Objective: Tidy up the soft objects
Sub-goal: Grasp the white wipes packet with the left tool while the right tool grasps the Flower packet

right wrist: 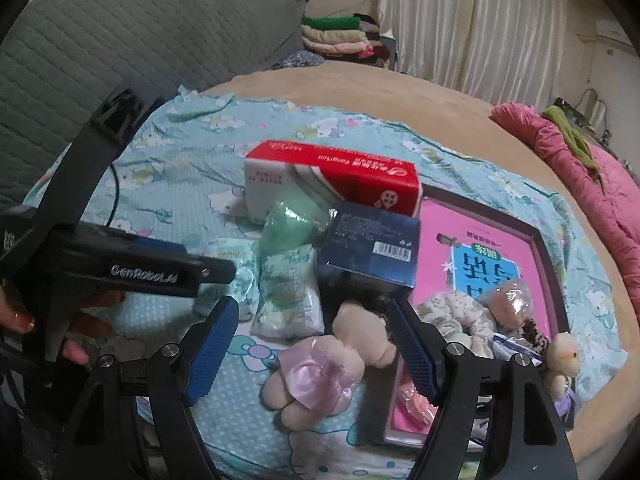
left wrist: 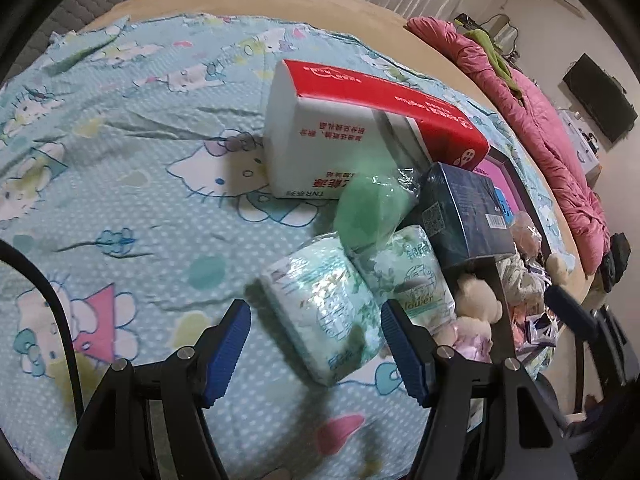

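On the bed [left wrist: 248, 20], under a pale blue cartoon-print sheet [left wrist: 120, 184], clutter bunched toward one side, hard things mixed with soft. Biggest first: pink book [right wrist: 480, 232] lying flat in a dark-edged tray, red and white carton [left wrist: 320, 136] standing behind, dark blue box [left wrist: 464, 216] just beside it. Then the soft goods: two wrapped tissue packs [left wrist: 332, 304] side by side on the sheet, a green soft lump in clear film [left wrist: 368, 208] resting against the carton and over the packs, a plush doll in a lilac dress [right wrist: 332, 360] lying near the blue box, smaller plush toys and a floral scrunchie heaped on the book.

Left gripper [left wrist: 316, 352] angled down at the nearer tissue pack, fingers spread wide to either side of it, nothing held. Right gripper [right wrist: 316, 352] likewise gaping over the plush doll, empty, doll's head between the fingers but untouched as far as can be judged.

Risks, as a judgement only: slippery film on the packs sliding out of a shallow pinch; closing on both packs at once, so tightly side by side; nudging the green lump loose; snagging the doll's dress rather than its body; the two grippers crowding each other, so close together
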A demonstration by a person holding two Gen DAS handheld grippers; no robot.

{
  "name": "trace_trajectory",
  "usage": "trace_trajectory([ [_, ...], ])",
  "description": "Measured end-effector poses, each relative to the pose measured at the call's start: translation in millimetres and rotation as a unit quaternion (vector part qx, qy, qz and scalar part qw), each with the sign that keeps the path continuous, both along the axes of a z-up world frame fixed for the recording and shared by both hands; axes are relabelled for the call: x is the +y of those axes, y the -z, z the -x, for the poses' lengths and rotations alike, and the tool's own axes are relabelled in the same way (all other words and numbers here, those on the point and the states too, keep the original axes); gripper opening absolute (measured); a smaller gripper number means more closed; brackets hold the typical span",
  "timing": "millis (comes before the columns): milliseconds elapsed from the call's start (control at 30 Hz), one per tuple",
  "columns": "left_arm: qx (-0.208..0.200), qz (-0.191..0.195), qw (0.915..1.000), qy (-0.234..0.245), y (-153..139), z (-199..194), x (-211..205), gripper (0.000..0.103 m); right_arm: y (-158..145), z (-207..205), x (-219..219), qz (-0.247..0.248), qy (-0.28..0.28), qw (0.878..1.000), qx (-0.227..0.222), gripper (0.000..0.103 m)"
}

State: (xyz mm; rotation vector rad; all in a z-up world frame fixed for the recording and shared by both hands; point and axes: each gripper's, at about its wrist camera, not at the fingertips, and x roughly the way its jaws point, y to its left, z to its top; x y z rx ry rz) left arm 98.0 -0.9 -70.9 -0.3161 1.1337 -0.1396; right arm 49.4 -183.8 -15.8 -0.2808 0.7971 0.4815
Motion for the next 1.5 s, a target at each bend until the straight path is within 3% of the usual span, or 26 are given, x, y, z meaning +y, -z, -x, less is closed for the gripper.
trace_trajectory([
  [533,0.024,0.035,0.9988,-0.024,24.1,-24.2,-2.8,0.066,22.9,-13.4,14.3,0.015,-0.013,1.000,0.018,0.078],
  [767,0.036,0.026,0.9986,-0.028,27.9,-29.2,3.2,0.050,33.4,-21.6,22.6,0.021,-0.017,0.999,0.026,0.078],
  [933,0.035,0.021,0.9990,-0.021,27.1,-29.8,6.2,0.043,44.2,-27.9,36.4,0.042,-0.027,0.998,0.029,0.078],
  [1267,0.018,0.013,0.9995,-0.024,16.1,-23.8,29.2,0.043,73.6,-40.5,69.9,0.104,-0.029,0.994,0.035,0.078],
  [1500,-0.002,0.014,0.9998,-0.011,7.4,-21.5,26.1,0.043,83.8,-53.6,76.1,0.091,-0.014,0.994,0.064,0.079],
])
